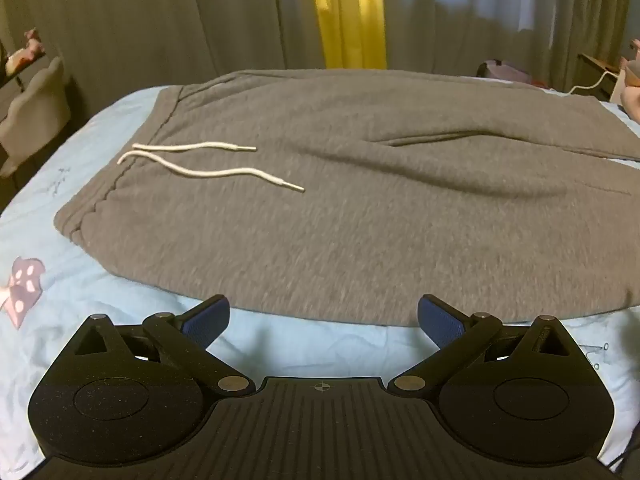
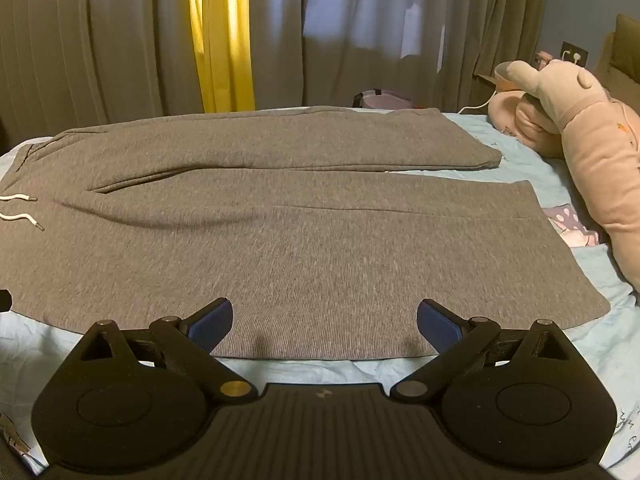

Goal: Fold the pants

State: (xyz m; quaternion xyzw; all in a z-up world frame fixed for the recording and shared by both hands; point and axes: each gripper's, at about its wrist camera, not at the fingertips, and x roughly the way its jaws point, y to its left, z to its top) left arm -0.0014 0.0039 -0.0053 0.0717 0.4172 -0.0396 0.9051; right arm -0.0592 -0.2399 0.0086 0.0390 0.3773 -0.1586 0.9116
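Lying flat, grey pants [image 2: 280,248] unfolded

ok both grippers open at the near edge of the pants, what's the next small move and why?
Probably ease both grippers forward and close on the near hem. The grey pants lie flat and unfolded on the blue sheet. The left gripper sits open just short of the edge near the waistband; the right gripper sits open over the leg's near edge. Neither holds fabric.
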